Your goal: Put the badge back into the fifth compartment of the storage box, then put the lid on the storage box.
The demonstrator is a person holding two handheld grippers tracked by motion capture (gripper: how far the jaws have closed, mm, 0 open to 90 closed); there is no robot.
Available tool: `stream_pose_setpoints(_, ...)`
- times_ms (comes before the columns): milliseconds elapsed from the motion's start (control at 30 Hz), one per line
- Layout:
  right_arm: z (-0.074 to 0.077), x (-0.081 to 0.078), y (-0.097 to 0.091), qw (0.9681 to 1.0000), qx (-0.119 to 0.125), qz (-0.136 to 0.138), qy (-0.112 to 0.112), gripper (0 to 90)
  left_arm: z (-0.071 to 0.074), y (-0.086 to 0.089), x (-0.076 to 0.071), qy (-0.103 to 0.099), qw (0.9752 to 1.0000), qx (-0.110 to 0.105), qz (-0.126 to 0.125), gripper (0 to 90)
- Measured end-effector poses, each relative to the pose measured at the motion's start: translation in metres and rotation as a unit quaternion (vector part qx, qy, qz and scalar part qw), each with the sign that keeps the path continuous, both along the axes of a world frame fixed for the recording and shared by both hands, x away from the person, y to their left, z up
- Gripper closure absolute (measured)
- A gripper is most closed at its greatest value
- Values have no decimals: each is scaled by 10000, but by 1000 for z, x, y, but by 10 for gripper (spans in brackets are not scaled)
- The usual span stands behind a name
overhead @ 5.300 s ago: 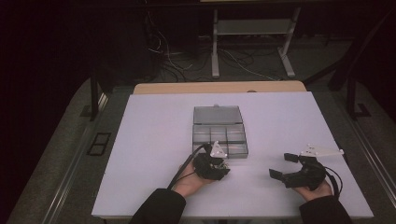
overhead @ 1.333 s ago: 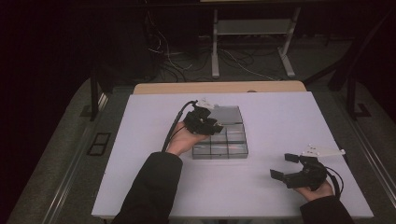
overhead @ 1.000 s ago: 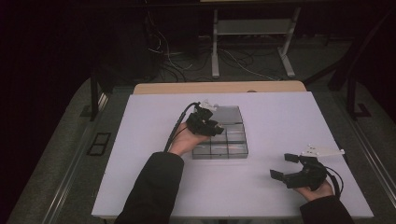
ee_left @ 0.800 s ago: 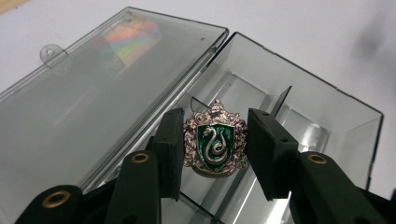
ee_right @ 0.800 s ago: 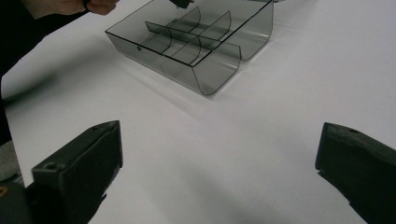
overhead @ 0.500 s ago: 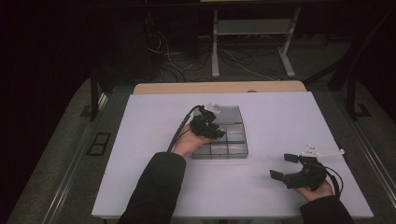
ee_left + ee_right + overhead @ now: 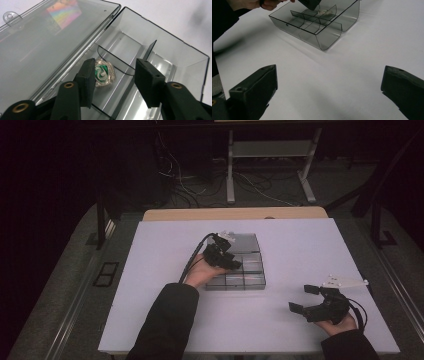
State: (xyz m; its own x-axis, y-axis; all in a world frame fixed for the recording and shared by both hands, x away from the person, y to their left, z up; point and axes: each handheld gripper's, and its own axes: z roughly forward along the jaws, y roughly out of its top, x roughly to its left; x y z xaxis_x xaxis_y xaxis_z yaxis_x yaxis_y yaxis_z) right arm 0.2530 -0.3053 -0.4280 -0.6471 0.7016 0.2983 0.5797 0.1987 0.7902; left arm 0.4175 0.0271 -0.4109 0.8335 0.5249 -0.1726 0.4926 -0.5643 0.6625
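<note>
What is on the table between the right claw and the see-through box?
Nothing: in the right gripper view, bare white table stretches from the right gripper to the clear box.

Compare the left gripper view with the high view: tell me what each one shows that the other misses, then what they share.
Left gripper view alone: a small green-and-white coiled item lying in a compartment between open jaws that have just been opening, and a rainbow sheen on the open lid.

High view alone: the right gripper resting open on the white table, away from the box.

Both: the clear compartment box with the left gripper over it.
</note>
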Motion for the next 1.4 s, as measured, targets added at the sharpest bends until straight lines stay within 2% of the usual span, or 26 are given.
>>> stream_pose_setpoints(133,0,0,0,10000,7,-10,-25,5,4,5,0,53,10000,-70,24,438)
stream_pose_setpoints(367,0,1,-1,10000,-8,-4,8,5,13,16,0,125,9990,-412,133,355)
stream_pose_setpoints(500,0,1,-1,10000,15,-28,4,5,20,23,0,89,9980,-597,202,323)
stream_pose_setpoints(633,1,0,-1,10000,63,-41,8,5,25,32,1,135,9957,-842,367,263)
stream_pose_setpoints(767,3,1,0,9999,105,-69,16,5,27,41,2,211,9941,-965,443,200)
stream_pose_setpoints(867,5,2,2,10000,56,-37,15,5,28,45,3,207,9908,-1189,607,131)
stream_pose_setpoints(1033,8,3,6,10000,-19,-5,-47,5,28,51,5,160,9884,-1276,808,2)
stream_pose_setpoints(1167,13,7,9,10000,-76,43,-39,5,28,56,7,109,9876,-1293,880,0)
stream_pose_setpoints(1400,23,17,13,9998,-163,92,-121,5,27,64,12,91,9849,-1382,1036,0)
